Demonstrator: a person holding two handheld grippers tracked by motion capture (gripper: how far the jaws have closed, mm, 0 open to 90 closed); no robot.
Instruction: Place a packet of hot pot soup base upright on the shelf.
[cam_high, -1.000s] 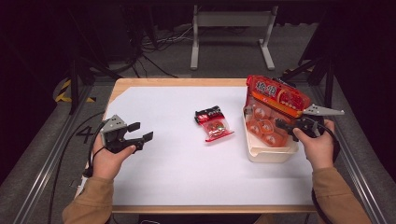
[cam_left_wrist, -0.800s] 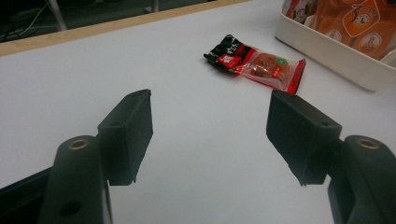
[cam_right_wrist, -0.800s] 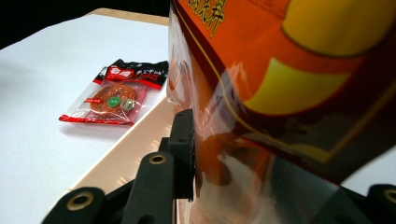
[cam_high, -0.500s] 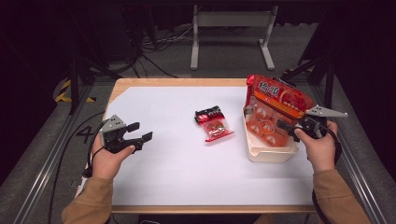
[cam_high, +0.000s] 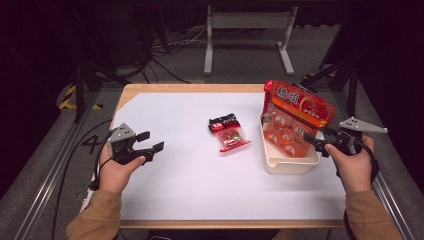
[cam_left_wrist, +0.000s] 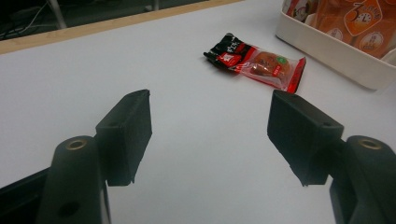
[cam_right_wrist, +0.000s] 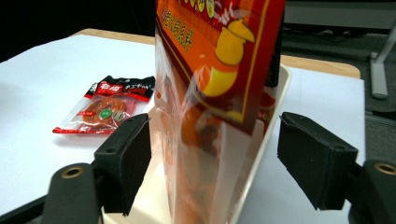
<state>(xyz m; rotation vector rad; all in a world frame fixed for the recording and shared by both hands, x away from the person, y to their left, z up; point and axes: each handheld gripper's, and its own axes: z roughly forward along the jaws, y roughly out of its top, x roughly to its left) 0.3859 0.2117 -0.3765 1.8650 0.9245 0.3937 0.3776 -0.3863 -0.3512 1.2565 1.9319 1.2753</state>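
A large orange-red snack bag (cam_high: 295, 117) stands leaning in a white tray (cam_high: 290, 165) at the table's right. My right gripper (cam_high: 311, 141) is at the bag's near side. In the right gripper view this gripper (cam_right_wrist: 215, 119) is open, and the bag (cam_right_wrist: 215, 93) rises between the two jaws with a gap on each side. A small red and black snack packet (cam_high: 229, 132) lies flat mid-table, left of the tray. My left gripper (cam_high: 152, 140) hovers open over the table's left part with nothing in it, and the packet (cam_left_wrist: 256, 63) lies well ahead of it (cam_left_wrist: 210, 100).
A white sheet (cam_high: 190, 190) covers the wooden table, whose bare edge (cam_high: 190, 89) shows at the back. The tray's wall (cam_left_wrist: 336, 51) is to the right of the packet. Cables and a metal stand (cam_high: 247, 35) are on the floor behind.
The large bag has swung from tilted above the tray to more upright and lower in it. My right hand shifted slightly with it. The left gripper has stayed put.
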